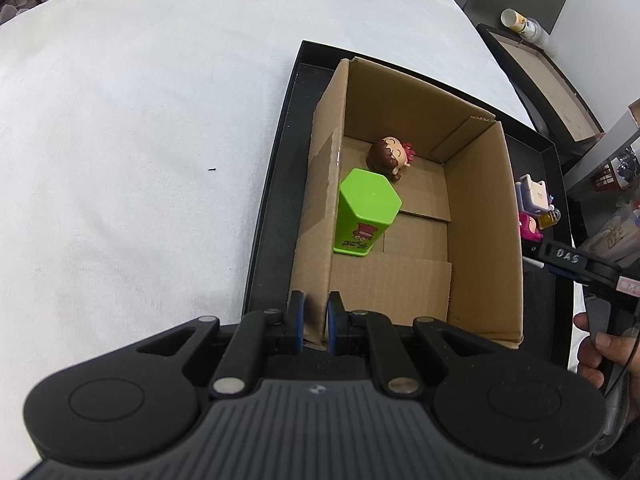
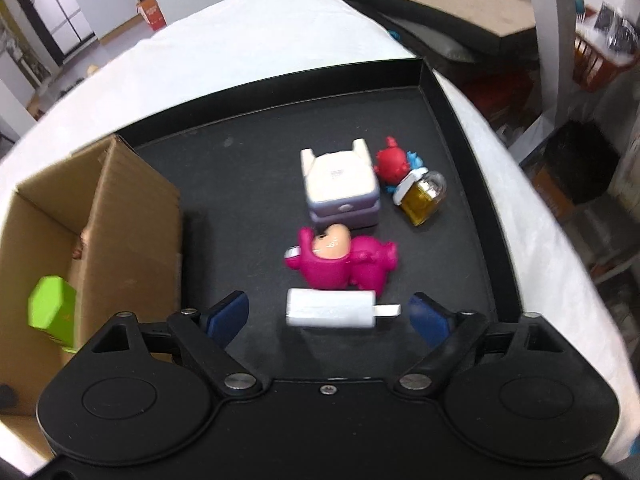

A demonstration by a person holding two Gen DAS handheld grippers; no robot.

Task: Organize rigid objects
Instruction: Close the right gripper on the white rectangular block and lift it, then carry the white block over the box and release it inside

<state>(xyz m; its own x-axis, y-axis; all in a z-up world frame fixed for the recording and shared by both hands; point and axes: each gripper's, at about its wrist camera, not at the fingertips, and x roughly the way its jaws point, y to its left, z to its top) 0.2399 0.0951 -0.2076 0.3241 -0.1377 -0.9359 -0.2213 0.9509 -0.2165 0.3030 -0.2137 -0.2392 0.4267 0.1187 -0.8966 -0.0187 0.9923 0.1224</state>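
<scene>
Right tongs (image 2: 328, 316) straddle white charger (image 2: 330, 313), prong (image 2: 387, 311) pointing right.

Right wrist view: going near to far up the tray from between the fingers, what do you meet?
White charger → pink figure → white-and-lilac case → tray's far wall.

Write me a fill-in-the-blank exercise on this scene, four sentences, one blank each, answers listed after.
1. The left gripper is shut on the near wall of the ____.
2. The green hexagonal container stands inside the box beside a small ____.
3. The right gripper is ____, its fingers either side of the white charger.
4. The pink figure lies on the ____ tray.

Answers: cardboard box; doll; open; black
</scene>
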